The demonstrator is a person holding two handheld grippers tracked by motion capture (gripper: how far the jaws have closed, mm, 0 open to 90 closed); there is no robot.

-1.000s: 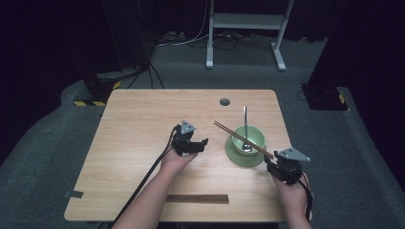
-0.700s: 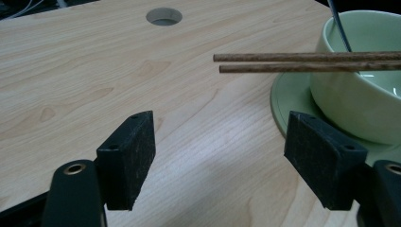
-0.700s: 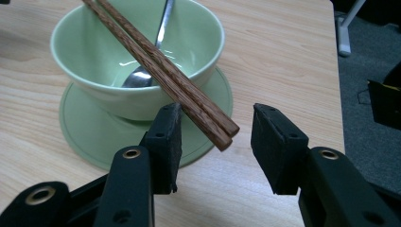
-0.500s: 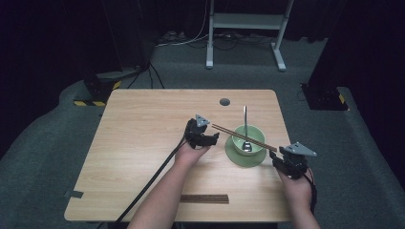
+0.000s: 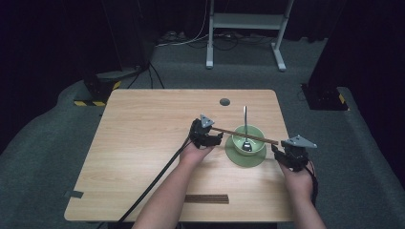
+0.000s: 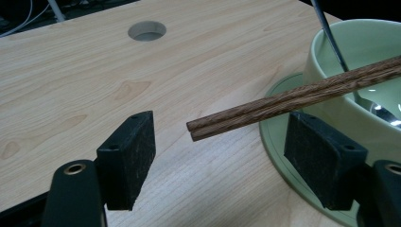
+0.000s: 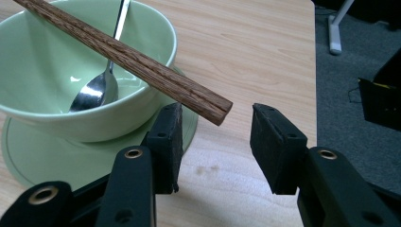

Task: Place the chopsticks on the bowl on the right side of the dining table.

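A pair of dark brown wooden chopsticks (image 5: 244, 135) lies across the rim of a pale green ceramic bowl (image 5: 248, 143) on its green saucer (image 5: 234, 155), near the worktop's right edge. The left gripper (image 6: 220, 158) and right gripper (image 7: 215, 130) each stand with jaws apart around a chopstick end, pads not touching. A metal spoon (image 5: 245, 129) leans inside the bowl.

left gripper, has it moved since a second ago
Yes. In the high view the left gripper has moved right across the table, toward the green bowl, and now sits at the near end of the chopsticks, jaws open.
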